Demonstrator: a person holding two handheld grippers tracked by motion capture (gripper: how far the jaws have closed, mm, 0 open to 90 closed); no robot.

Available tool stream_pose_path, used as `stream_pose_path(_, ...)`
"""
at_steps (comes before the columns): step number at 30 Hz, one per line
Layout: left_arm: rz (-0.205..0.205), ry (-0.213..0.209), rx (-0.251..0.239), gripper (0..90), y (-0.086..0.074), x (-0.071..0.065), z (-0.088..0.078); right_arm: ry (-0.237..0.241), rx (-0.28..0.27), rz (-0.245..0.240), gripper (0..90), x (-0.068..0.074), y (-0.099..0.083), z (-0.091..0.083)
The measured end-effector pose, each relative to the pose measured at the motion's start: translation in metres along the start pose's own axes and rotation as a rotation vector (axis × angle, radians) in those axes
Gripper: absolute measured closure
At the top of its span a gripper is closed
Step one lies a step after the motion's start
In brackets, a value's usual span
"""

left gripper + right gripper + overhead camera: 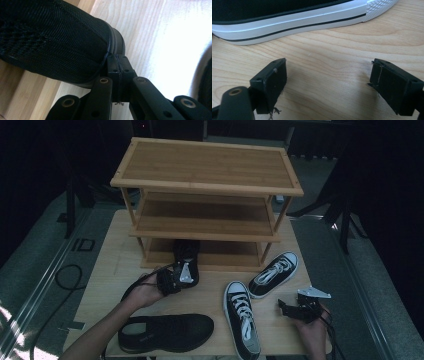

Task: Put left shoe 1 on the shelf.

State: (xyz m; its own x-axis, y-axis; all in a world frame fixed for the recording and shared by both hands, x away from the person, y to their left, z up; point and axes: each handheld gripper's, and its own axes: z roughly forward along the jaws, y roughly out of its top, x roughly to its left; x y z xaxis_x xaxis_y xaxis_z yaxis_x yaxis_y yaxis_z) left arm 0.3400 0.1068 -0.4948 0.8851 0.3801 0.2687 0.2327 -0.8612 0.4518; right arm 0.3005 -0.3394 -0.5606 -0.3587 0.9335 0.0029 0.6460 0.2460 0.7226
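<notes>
A black mesh shoe (pixel 186 256) lies with its toe under the bottom shelf of a bamboo shoe rack (pixel 205 187). My left gripper (pixel 189 270) is at its heel. In the left gripper view the jaws (pixel 119 62) are pressed together, tips against the heel edge of the shoe (pixel 50 42), and I see nothing between the pads. My right gripper (pixel 284 306) rests low over the table at the front right, open and empty. Its pads (pixel 274 82) point at the white sole of a black-and-white sneaker (pixel 287 22), which lies a short way off (pixel 242 320).
A second black-and-white sneaker (pixel 274 272) lies by the rack's right leg. The other black mesh shoe (pixel 167 332) lies on its side at the front edge of the wooden table (pixel 120 260). The rack's upper shelves are bare. A cable (pixel 67 277) loops on the floor at left.
</notes>
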Motion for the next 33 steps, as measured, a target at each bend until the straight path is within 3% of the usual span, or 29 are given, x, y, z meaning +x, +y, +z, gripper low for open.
stream_pose_path(6, 0.025, 0.032, 0.018, 90.0, 0.005, 0.003, 0.002, 0.0, 0.0, 0.0, 13.9, 0.0, 0.0, 0.0)
stream_pose_path(33, -0.078, 0.206, 0.053, 90.0, 0.007, 0.035, 0.011, 0.0, 0.0, 0.0, 13.8, 0.0, 0.0, 0.0)
